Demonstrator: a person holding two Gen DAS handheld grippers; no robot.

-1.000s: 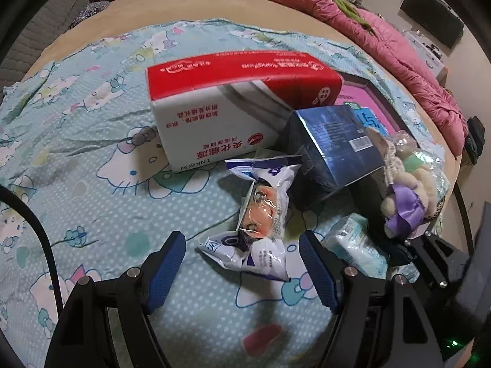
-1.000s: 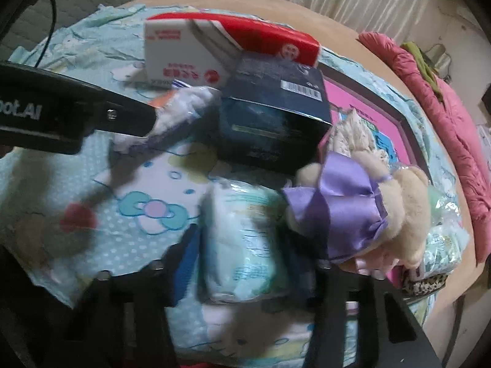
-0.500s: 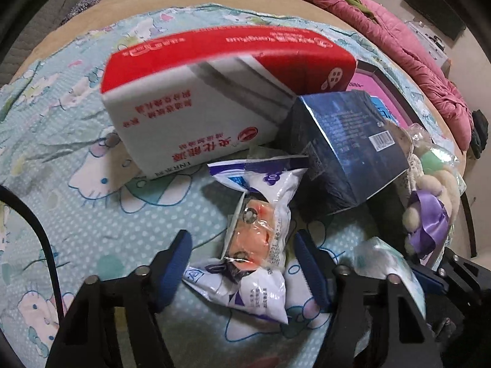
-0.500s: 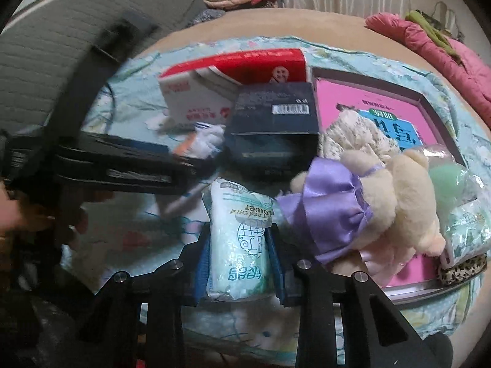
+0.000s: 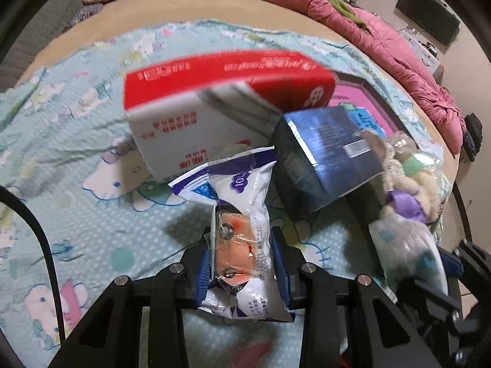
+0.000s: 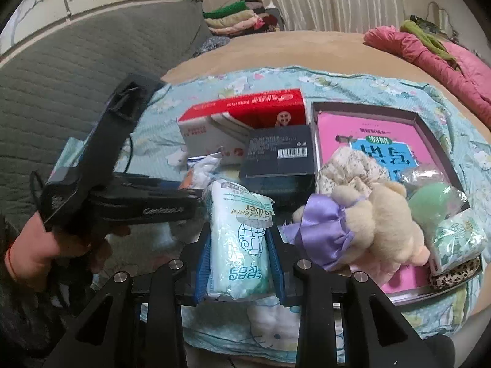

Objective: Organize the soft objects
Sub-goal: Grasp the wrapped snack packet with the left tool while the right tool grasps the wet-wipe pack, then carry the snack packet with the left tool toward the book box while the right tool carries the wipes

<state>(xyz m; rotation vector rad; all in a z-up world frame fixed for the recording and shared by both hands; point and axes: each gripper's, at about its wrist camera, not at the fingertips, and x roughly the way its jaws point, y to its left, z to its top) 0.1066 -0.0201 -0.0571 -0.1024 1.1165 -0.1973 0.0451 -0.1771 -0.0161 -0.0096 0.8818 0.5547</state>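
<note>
My left gripper (image 5: pixel 242 263) is shut on a white and purple plastic snack packet (image 5: pixel 242 214) with an orange item inside, lifted over the bed sheet. My right gripper (image 6: pixel 237 259) is shut on a pale green tissue pack (image 6: pixel 239 239), held above the sheet; the pack also shows in the left wrist view (image 5: pixel 408 254). A beige plush toy with a purple bow (image 6: pixel 368 224) lies in the dark tray (image 6: pixel 429 119), with a green ball in plastic (image 6: pixel 435 199) and another tissue pack (image 6: pixel 460 239).
A red and white carton (image 5: pixel 214 98) and a dark blue box (image 5: pixel 325 153) stand on the Hello Kitty sheet (image 5: pixel 76 159). A pink book (image 6: pixel 368 132) lies in the tray. A pink quilt (image 5: pixel 383 49) lies at the bed's far right. The left gripper's body (image 6: pixel 116 190) is left of the pack.
My left gripper moved forward and closed on the snack packet, then raised it. My right gripper closed on the tissue pack and lifted it up from the sheet.
</note>
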